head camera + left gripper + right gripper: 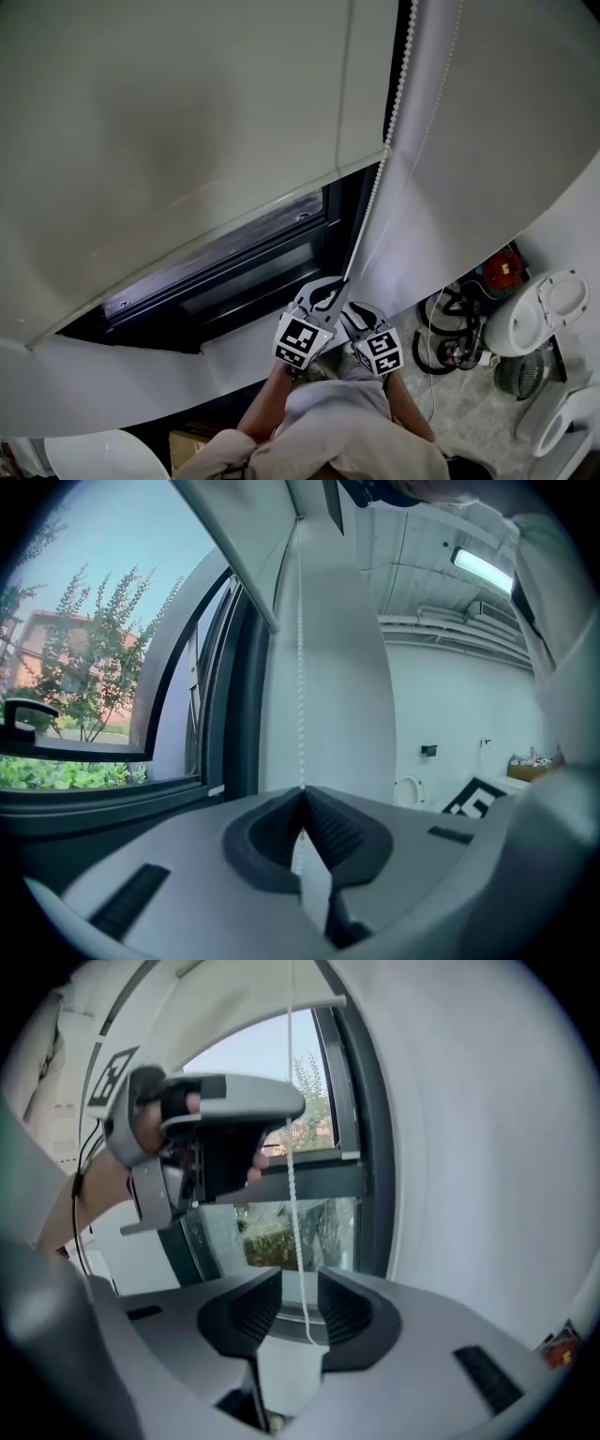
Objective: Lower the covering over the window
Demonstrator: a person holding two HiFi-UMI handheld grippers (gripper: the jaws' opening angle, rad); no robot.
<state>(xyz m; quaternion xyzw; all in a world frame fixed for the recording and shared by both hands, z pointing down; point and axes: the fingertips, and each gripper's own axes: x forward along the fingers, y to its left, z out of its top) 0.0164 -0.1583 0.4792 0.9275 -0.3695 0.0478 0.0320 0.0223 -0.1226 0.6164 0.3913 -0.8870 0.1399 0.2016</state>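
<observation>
Cord (300, 667) in left claw (302, 794), loose through right claw (300, 1299)

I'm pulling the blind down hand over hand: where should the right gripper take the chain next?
Probably on the straight run of chain just above the shut left gripper, coming from the room side with the open right gripper level, one jaw each side: it hangs thin, upright, close to the window frame.

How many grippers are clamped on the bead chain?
1: the left gripper, shut on the bead chain. The right gripper is open, chain between its jaws.
</observation>
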